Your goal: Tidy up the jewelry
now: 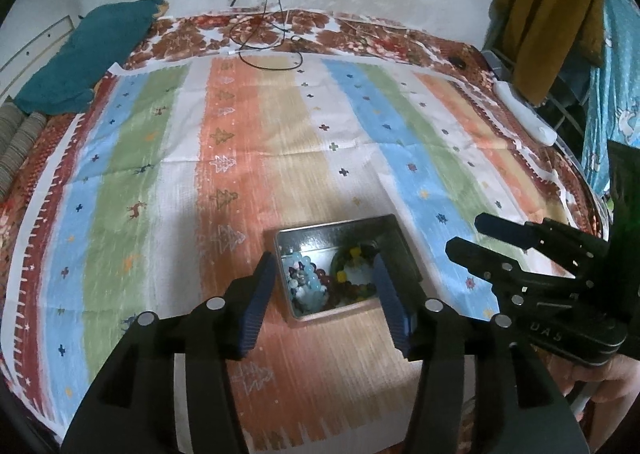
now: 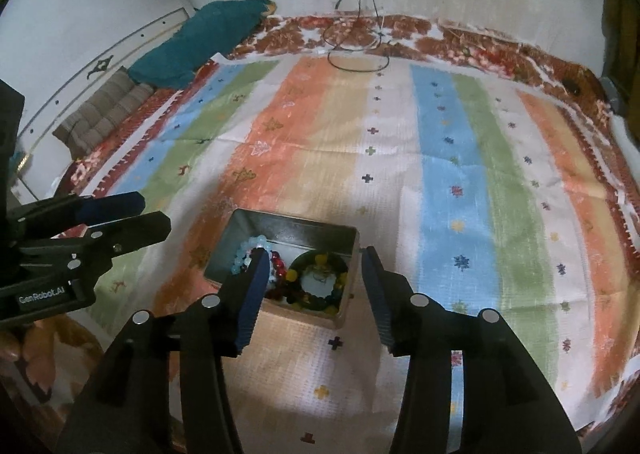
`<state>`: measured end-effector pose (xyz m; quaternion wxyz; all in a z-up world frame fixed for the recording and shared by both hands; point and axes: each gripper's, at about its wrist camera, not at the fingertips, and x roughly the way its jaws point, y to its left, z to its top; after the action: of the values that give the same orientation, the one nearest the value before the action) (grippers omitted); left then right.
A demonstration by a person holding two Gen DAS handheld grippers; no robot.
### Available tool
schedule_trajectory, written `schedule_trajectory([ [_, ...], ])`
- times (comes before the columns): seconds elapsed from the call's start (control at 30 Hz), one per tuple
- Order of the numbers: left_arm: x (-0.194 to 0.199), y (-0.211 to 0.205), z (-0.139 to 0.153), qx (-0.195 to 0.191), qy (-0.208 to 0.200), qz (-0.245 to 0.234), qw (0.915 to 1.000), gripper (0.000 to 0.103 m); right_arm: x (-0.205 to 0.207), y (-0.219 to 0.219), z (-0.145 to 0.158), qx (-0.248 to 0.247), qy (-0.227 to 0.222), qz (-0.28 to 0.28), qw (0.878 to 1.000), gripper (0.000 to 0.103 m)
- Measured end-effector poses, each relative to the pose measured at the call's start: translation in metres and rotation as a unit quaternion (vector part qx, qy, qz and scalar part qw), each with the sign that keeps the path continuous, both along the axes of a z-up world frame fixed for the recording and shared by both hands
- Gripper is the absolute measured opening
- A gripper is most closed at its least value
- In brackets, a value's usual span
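A small open metal tin (image 1: 340, 230) sits on the striped cloth and shows in the right wrist view (image 2: 296, 224) too. It holds beaded bracelets: a pale blue one (image 1: 308, 286) (image 2: 244, 254), dark red beads (image 2: 278, 264) and a green and yellow ring (image 1: 354, 270) (image 2: 318, 280). My left gripper (image 1: 324, 278) is open and empty, its jaws on either side of the tin just above it. My right gripper (image 2: 314, 274) is open and empty over the tin's near edge. Each gripper shows from the side in the other's view (image 1: 476, 232) (image 2: 154, 214).
The striped cloth (image 1: 240, 158) covers a bed with a red floral sheet. Black cables (image 1: 264, 38) lie at the far edge by the wall. A teal towel (image 1: 84, 58) lies far left. A white object (image 1: 524, 114) and hanging clothes (image 1: 552, 22) are on the right.
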<state>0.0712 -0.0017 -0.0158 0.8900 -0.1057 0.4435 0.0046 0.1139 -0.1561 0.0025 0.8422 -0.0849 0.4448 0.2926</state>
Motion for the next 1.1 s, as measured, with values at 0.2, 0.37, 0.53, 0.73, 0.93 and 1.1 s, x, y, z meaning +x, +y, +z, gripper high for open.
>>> schedule_trajectory([
  [0.2,-0.014,-0.005,-0.002,0.006,-0.001,-0.007,1.0,0.061,-0.011,-0.005,0.002,-0.007,-0.011,0.006,1.0,0.058],
  [0.37,-0.024,-0.009,-0.003,0.015,-0.001,-0.012,0.9998,0.068,-0.022,-0.012,0.005,0.006,-0.007,0.016,1.0,0.064],
  [0.53,-0.035,-0.012,-0.004,0.017,-0.005,-0.015,0.9997,0.072,-0.031,-0.02,0.01,0.018,-0.01,0.016,1.0,0.07],
  [0.73,-0.051,-0.012,-0.002,0.006,-0.017,-0.014,0.9998,0.083,-0.047,-0.019,0.014,0.003,-0.041,0.021,0.999,0.078],
  [0.93,-0.063,-0.018,0.0,0.014,-0.036,-0.017,0.9991,0.097,-0.053,-0.027,0.018,0.011,-0.052,0.009,0.999,0.092],
  [1.1,-0.069,-0.026,0.001,0.042,-0.048,-0.019,0.9978,0.097,-0.056,-0.028,0.019,0.01,-0.056,0.011,0.998,0.096],
])
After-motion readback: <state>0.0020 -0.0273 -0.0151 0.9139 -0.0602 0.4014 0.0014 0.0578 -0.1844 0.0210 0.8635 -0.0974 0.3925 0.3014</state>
